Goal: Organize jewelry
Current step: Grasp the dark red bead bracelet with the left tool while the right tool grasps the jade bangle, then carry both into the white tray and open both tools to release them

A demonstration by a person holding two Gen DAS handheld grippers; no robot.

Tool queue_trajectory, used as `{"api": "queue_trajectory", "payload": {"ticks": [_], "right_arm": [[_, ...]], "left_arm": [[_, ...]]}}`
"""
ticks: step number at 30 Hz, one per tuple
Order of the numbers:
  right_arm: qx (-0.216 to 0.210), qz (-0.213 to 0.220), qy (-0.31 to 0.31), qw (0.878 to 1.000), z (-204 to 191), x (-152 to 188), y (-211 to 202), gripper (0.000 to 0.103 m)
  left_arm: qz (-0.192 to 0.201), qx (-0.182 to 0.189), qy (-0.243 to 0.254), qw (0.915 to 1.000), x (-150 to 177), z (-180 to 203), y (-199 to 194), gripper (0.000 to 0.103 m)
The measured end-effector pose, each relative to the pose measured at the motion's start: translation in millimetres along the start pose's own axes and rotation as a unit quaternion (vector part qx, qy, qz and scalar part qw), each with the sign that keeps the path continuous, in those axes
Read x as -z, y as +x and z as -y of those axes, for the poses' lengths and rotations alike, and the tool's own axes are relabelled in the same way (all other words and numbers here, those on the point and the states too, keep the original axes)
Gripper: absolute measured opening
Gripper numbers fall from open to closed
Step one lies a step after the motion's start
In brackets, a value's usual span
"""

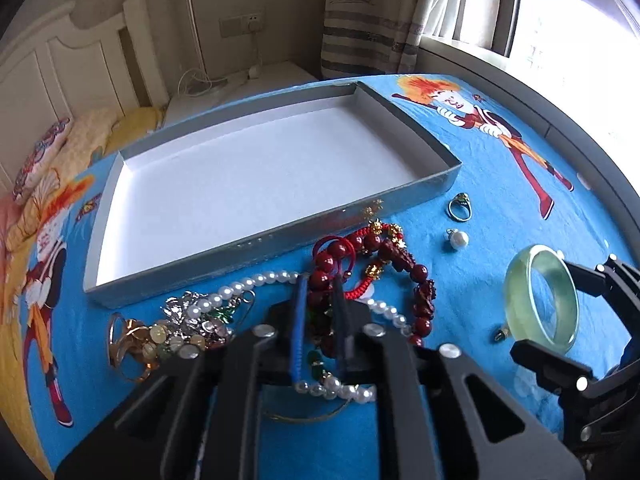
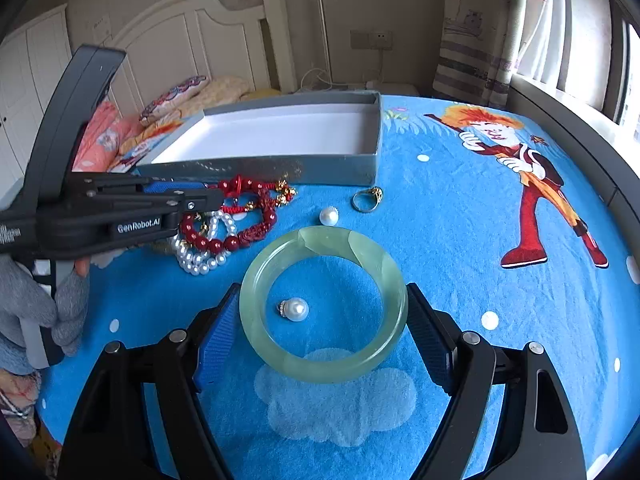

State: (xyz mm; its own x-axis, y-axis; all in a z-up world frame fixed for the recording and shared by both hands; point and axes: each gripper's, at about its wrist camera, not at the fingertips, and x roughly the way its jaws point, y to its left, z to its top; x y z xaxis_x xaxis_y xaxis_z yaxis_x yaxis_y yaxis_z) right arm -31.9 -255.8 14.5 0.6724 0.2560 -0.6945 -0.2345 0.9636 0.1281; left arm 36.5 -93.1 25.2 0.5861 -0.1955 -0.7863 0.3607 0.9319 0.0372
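A grey box lid with a white inside (image 1: 248, 184) lies on the blue bedspread; it also shows in the right wrist view (image 2: 280, 128). My left gripper (image 1: 320, 300) is shut on a red bead bracelet (image 1: 404, 264) amid a pile with a pearl necklace (image 1: 240, 292). My right gripper (image 2: 324, 316) is shut on a pale green jade bangle (image 2: 324, 308), also visible in the left wrist view (image 1: 540, 296). A pearl pendant (image 2: 296, 309) lies inside the bangle's ring.
A gold ring (image 2: 368, 199) and a loose pearl (image 2: 329, 215) lie in front of the box. Gold and silver trinkets (image 1: 160, 336) lie left of my left gripper. Pillows (image 2: 180, 96), a white headboard and a window surround the bed.
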Motion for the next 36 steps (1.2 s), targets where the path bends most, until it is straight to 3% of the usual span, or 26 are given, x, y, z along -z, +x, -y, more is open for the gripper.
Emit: {"api": "queue_trajectory", "payload": {"ticks": [12, 18, 28, 36], "right_arm": [[-0.019, 0.019, 0.01, 1.0, 3.4, -0.1, -5.9, 0.079], [-0.024, 0.027, 0.012, 0.999, 4.0, 1.0, -10.0, 0.079], [-0.038, 0.018, 0.009, 0.999, 1.8, -8.3, -6.2, 0.079], [-0.038, 0.008, -0.013, 0.999, -10.2, -51.3, 13.4, 0.079]], "left_arm": [[0.09, 0.034, 0.031, 0.9949, -6.2, 16.2, -81.7, 0.011], [0.122, 0.034, 0.048, 0.9908, -11.8, 23.3, -119.4, 0.011], [0.127, 0.017, 0.055, 0.9903, -29.3, 11.4, -130.4, 0.011], [0.101, -0.013, 0.038, 0.9941, -57.4, -16.8, -105.0, 0.011]]}}
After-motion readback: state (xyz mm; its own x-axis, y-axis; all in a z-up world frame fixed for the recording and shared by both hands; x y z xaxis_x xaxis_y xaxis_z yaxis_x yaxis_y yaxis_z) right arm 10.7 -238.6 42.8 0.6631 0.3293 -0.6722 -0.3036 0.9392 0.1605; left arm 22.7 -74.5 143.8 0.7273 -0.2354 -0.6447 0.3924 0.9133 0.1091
